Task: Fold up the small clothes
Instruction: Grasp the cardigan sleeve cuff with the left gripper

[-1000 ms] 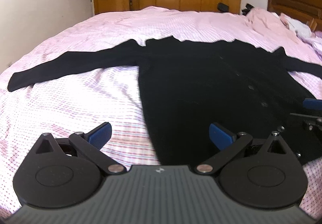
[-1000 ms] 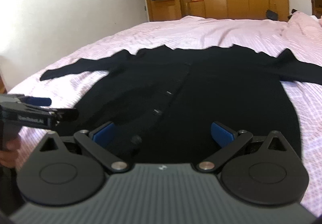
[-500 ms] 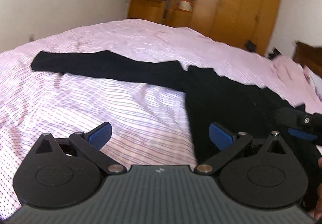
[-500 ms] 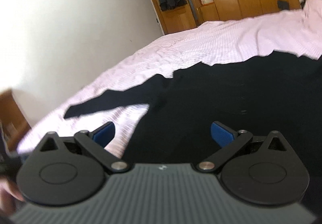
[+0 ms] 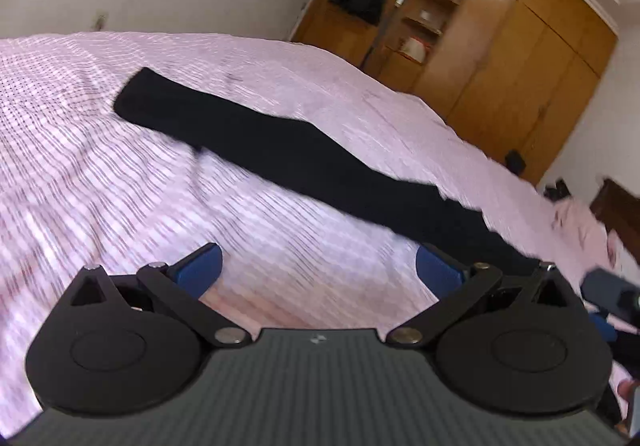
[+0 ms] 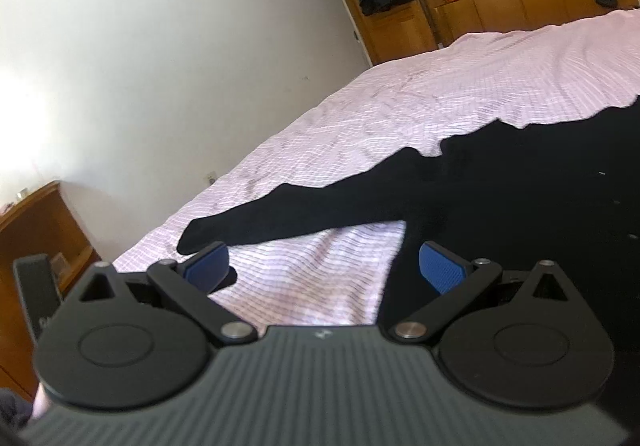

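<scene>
Both open, empty grippers — left gripper (image 5: 318, 270), right gripper (image 6: 324, 266) — have swung toward the black cardigan's sleeve (image 5: 280, 149), where a careless pinch could gather the pink bedsheet (image 5: 120, 185) too.

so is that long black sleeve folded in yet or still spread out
Spread out. The sleeve lies straight and flat across the pink bedsheet, away from the garment's body; neither open claw touches it.

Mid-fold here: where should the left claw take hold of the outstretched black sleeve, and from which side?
Probably grip the sleeve at its cuff, the free far end, coming from above with one finger each side of its width. It lies flat and straight on the pink bedsheet, so the cuff should lift and swing in over the body. The left claw is open, above the sheet short of it.
</scene>
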Demonstrator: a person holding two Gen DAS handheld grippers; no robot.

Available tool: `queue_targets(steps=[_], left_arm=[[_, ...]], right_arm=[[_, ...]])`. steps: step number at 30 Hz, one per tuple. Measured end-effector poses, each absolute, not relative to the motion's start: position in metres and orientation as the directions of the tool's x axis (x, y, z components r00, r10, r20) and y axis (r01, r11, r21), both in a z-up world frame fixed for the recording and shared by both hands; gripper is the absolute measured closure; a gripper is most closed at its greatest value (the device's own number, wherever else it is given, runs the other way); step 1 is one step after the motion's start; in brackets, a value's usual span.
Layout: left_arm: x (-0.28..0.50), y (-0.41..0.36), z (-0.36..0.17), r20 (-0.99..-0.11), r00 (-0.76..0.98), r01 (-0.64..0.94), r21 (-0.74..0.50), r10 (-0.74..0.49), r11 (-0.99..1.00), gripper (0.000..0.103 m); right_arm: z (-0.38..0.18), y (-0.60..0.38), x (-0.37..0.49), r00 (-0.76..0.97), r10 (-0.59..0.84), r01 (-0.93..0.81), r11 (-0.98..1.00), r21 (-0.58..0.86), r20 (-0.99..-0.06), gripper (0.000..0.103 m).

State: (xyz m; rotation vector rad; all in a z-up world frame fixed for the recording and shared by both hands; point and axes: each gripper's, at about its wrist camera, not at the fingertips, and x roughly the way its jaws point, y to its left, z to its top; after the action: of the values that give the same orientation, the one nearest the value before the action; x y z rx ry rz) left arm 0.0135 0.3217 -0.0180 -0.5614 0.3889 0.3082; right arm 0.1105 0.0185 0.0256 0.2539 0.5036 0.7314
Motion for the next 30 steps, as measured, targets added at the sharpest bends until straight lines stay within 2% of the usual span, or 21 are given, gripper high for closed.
queue_targets(steps=[3,12,22,26,30], left_arm=[[0.019,0.355,-0.018,-0.450,0.871,-0.428,-0.494,0.199,0.757,0.000],[0.019,0.458,-0.049,-0.367,0.896,-0.444,-0.715,0.251,0.540,0.000],[0.039,0.512,-0.061,-0.219,0.929,-0.355,-0.758,0.299,0.547,0.000],[0.046,0.528,-0.065,-0.150,0.944,-0.294,-0.788,0.294,0.542,0.000],[0.052,0.547,-0.066,-0.125,0.947,-0.272,-0.801,0.296,0.533,0.000]], right_arm=[[0.029,0.034,0.118,0.631,0.699,-0.569,0.712,0.412,-0.337,0.000],[0.019,0.063,0.133,0.596,0.734,-0.605,0.677,0.419,-0.325,0.000],[-0.006,0.075,0.164,0.560,0.750,-0.555,0.655,0.513,-0.351,0.000],[-0.005,0.073,0.163,0.490,0.817,-0.550,0.560,0.620,-0.303,0.000],[0.011,0.071,0.152,0.476,0.850,-0.635,0.510,0.581,-0.226,0.000]])
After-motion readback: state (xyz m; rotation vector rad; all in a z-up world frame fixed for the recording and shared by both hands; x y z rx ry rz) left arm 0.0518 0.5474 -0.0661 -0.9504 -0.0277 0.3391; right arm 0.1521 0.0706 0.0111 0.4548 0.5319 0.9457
